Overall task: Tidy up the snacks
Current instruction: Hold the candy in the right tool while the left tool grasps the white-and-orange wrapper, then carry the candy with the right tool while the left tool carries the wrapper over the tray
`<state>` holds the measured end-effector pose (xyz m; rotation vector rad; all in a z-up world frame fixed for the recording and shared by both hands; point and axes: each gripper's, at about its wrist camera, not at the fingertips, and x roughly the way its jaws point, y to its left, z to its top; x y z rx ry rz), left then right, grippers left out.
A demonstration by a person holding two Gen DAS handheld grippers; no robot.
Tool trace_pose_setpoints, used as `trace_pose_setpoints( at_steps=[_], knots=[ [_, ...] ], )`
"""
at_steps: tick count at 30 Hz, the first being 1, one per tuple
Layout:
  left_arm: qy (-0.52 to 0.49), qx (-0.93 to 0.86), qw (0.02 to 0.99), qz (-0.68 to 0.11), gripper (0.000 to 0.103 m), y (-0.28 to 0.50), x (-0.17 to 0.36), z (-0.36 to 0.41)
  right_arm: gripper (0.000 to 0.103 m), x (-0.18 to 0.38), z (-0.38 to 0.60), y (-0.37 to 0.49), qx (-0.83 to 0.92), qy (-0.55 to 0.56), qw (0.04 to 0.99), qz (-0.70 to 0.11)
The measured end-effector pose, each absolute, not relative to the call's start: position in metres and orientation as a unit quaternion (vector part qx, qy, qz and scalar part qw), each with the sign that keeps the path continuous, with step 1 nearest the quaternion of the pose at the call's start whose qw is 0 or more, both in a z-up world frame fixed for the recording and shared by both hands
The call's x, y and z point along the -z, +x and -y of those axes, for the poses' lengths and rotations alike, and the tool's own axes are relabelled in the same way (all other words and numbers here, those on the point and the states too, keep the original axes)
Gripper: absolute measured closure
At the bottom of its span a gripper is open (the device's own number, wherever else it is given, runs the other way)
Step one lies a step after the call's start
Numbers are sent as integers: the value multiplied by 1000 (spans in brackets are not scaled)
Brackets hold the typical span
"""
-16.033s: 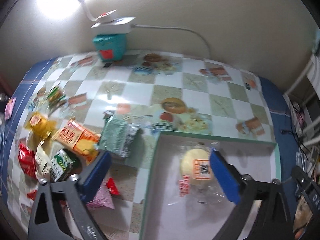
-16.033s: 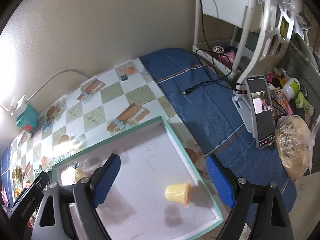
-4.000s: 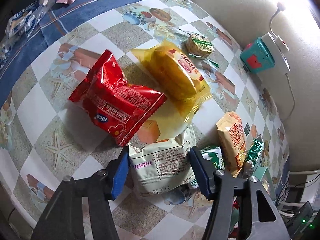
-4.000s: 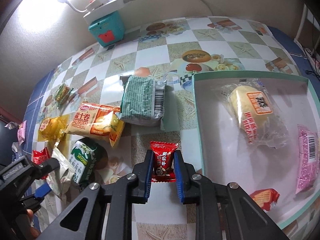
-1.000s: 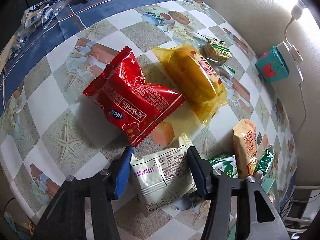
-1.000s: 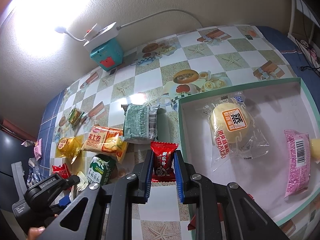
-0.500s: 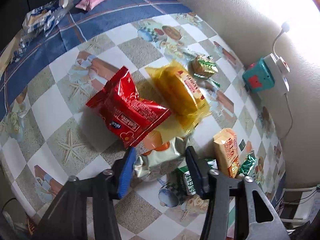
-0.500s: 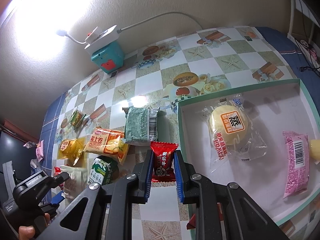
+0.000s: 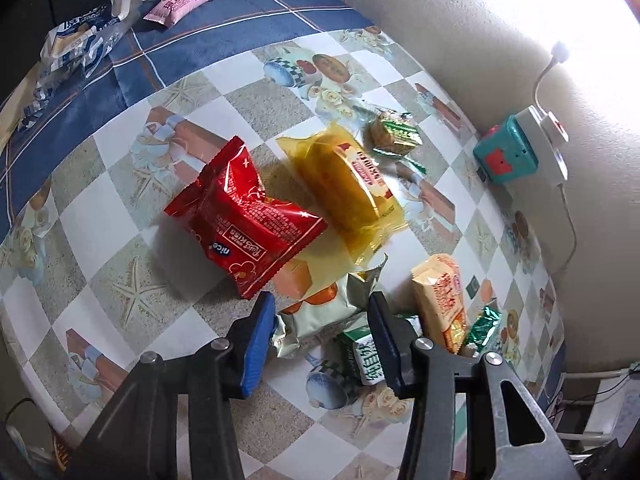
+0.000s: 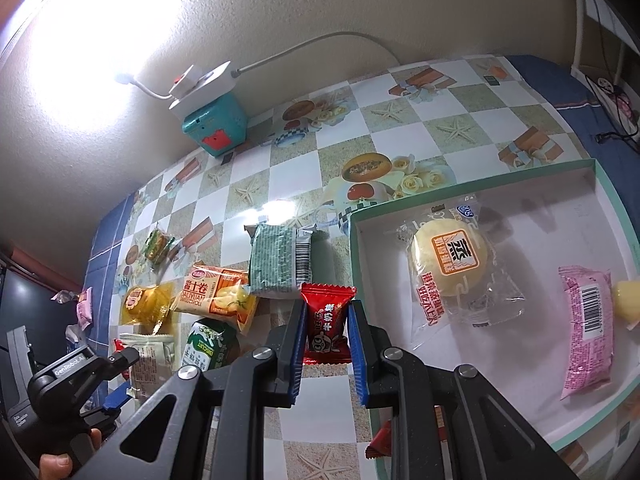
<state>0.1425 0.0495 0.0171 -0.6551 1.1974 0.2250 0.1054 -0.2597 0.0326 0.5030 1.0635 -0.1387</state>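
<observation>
Low in both views, each tool grips a packet.
Left gripper (image 9: 320,322) pinches a pale packet (image 9: 320,308), label unreadable; right gripper (image 10: 326,334) clamps a red candy (image 10: 326,322), bottom hidden.

One tray (image 10: 472,192), two hand-held grippers (image 9: 320,320) (image 10: 327,332), one teal box (image 10: 214,126), about fourteen wrapped snacks.

I read "nice" on the red packet (image 9: 245,220) at my eleven o'clock, "BISCUIT" on the green-white pack (image 10: 206,344), "DALIYUAN" on the orange roll pack (image 10: 214,294), and "GenRobot.AI" on my left gripper (image 10: 76,364).
</observation>
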Motion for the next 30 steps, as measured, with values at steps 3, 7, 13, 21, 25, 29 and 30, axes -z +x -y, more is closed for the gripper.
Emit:
trace_pose_setpoints(
  at_steps=[3, 7, 13, 21, 25, 29, 30],
  knots=[
    [-301, -100, 776, -545, 55, 142, -25, -48, 81, -35, 261, 105, 65, 237, 831, -499],
    [-302, -95, 780, -539, 55, 141, -31, -47, 81, -38, 263, 104, 65, 239, 832, -497],
    [-298, -85, 789, -530, 55, 139, -44, -40, 81, -44, 268, 101, 65, 243, 835, -489],
    [-287, -70, 804, -517, 55, 133, -64, -20, 81, -52, 283, 94, 71, 255, 837, -479],
    [-274, -55, 811, -514, 55, 129, -74, 2, 81, -55, 294, 89, 76, 262, 837, -474],
    [-258, -38, 818, -512, 55, 125, -82, 28, 81, -58, 311, 82, 86, 273, 836, -468],
    [-254, -32, 820, -512, 55, 123, -84, 35, 81, -58, 315, 80, 89, 275, 836, -467]
  ],
)
